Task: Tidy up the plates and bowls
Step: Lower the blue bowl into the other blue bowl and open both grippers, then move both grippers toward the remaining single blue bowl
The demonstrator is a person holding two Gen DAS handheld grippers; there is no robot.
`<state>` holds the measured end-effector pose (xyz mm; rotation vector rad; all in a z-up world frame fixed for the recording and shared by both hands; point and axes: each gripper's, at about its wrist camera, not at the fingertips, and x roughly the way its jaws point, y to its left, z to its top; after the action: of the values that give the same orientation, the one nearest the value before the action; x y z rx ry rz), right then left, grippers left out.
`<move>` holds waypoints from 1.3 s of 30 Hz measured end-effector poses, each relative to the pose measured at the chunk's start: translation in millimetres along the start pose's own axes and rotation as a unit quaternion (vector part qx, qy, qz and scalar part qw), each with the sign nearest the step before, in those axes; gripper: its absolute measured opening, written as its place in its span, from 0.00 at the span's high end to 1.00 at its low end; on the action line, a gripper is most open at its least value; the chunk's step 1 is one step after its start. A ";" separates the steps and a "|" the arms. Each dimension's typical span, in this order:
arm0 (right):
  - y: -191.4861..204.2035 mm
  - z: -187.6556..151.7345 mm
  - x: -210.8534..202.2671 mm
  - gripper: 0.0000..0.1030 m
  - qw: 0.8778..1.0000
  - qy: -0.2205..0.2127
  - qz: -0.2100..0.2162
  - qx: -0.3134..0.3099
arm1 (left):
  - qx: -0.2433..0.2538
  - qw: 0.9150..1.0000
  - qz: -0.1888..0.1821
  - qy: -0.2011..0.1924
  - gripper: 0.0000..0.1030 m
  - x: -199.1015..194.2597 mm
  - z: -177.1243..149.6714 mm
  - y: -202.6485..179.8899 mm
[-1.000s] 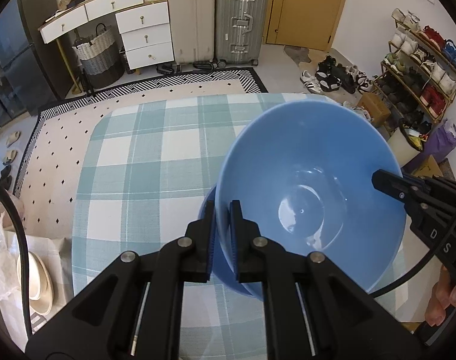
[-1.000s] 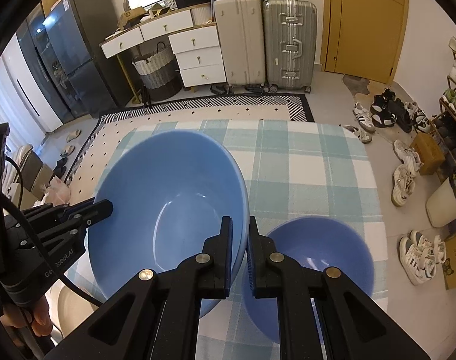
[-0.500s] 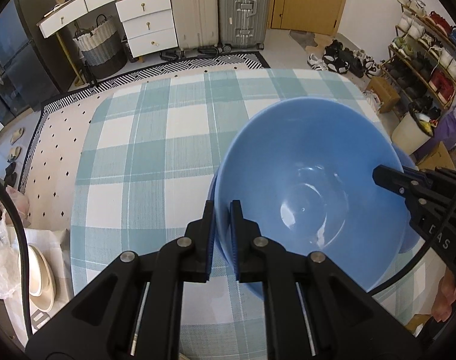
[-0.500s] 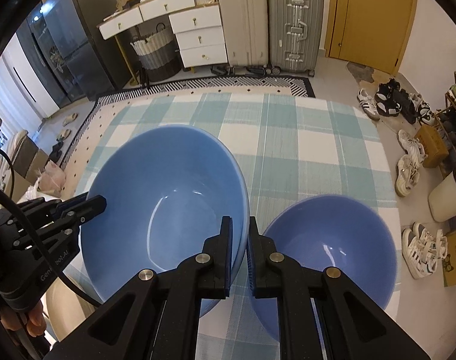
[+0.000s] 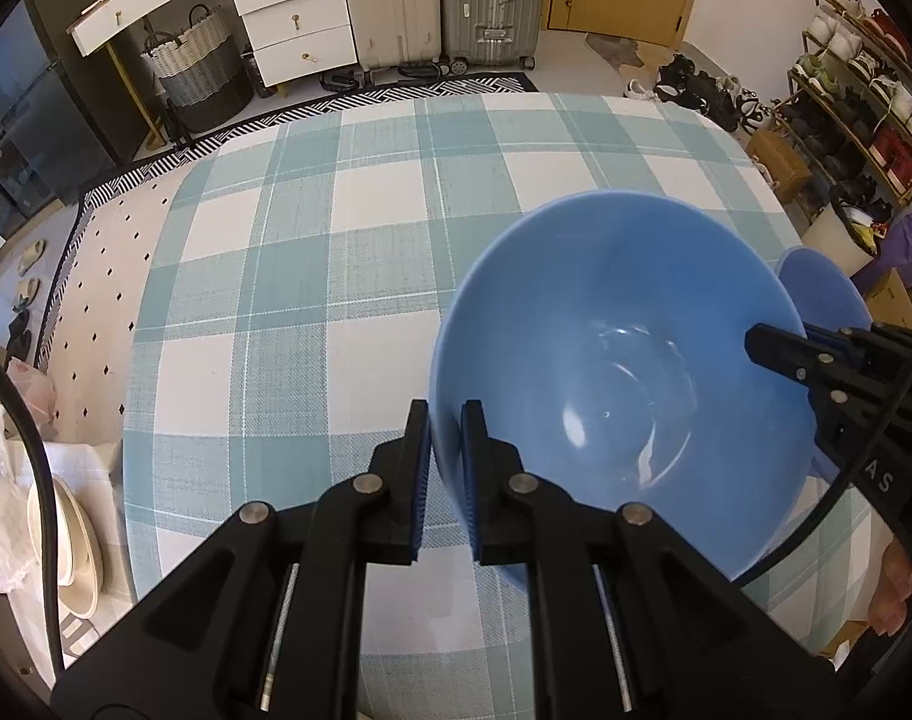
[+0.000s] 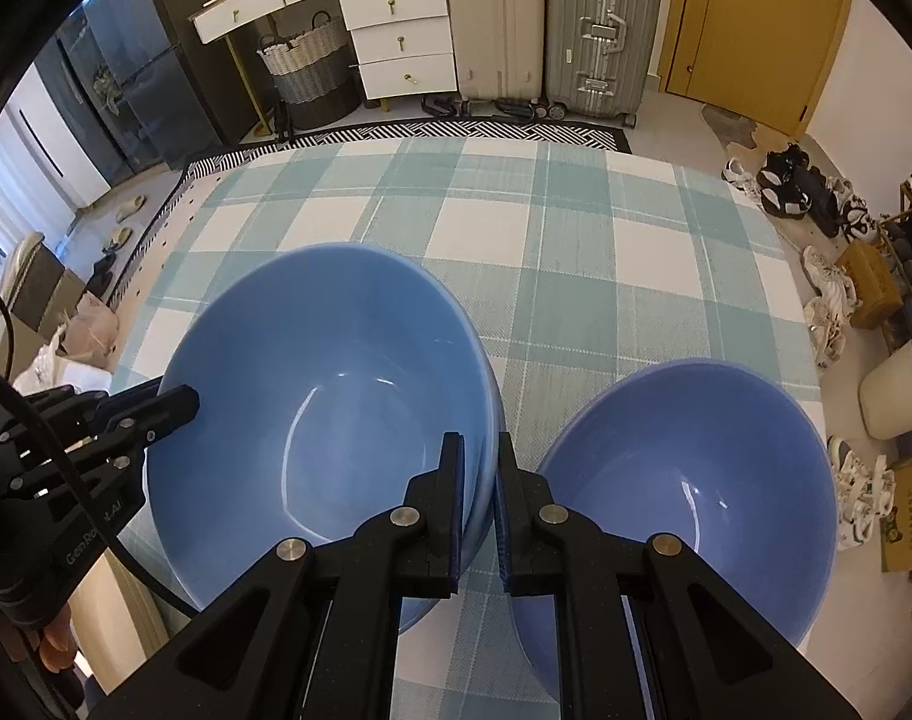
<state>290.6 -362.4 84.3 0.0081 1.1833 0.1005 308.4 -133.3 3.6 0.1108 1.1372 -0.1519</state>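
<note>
Both grippers have sunk toward the bench (image 5: 348, 276), carrying the large blue bowl (image 5: 618, 384). Left gripper (image 5: 445, 456) and right gripper (image 6: 479, 498) jaws clamp opposite rims. We judge lowering underway beside the second bowl (image 6: 684, 492); next, release.

Your right tool (image 6: 477, 501) is clamped on the near rim of a large glossy blue bowl (image 6: 312, 420), and your left tool (image 6: 174, 405) pinches its opposite rim. A second blue bowl (image 6: 696, 480) sits just beside it on the green-checked worktop (image 6: 576, 264).

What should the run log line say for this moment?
left gripper: shut on large blue bowl rim | right gripper: shut on opposite rim | second blue bowl: on checked tablecloth
</note>
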 end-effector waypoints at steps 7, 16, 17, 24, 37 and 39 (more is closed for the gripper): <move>1.9 -0.2 -2.7 0.89 1.000 0.003 -0.001 -0.005 | -0.007 1.000 -0.001 0.002 0.93 -1.9 1.1 5.2; -12.0 3.4 -29.6 0.71 1.000 -0.018 -0.006 0.007 | -0.020 1.000 0.008 -0.014 0.79 -20.6 4.1 17.7; -13.2 3.9 -33.3 0.69 1.000 -0.021 -0.005 0.008 | -0.022 1.000 0.007 -0.016 0.66 -23.9 4.8 19.5; -17.9 6.0 -61.4 0.24 0.998 -0.047 0.022 0.017 | -0.032 0.999 -0.014 -0.034 0.28 -47.3 4.4 25.5; -10.5 6.9 -77.1 0.08 0.998 -0.051 0.046 0.014 | -0.046 0.998 -0.023 -0.024 0.25 -57.2 -5.6 27.8; -9.5 7.7 -77.2 0.08 0.998 -0.051 0.046 0.012 | -0.049 0.998 -0.029 -0.021 0.25 -56.0 -7.1 28.3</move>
<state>269.5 -377.9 157.9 0.0885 1.0820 0.1647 284.0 -100.8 51.8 -0.0120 1.1035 -0.1495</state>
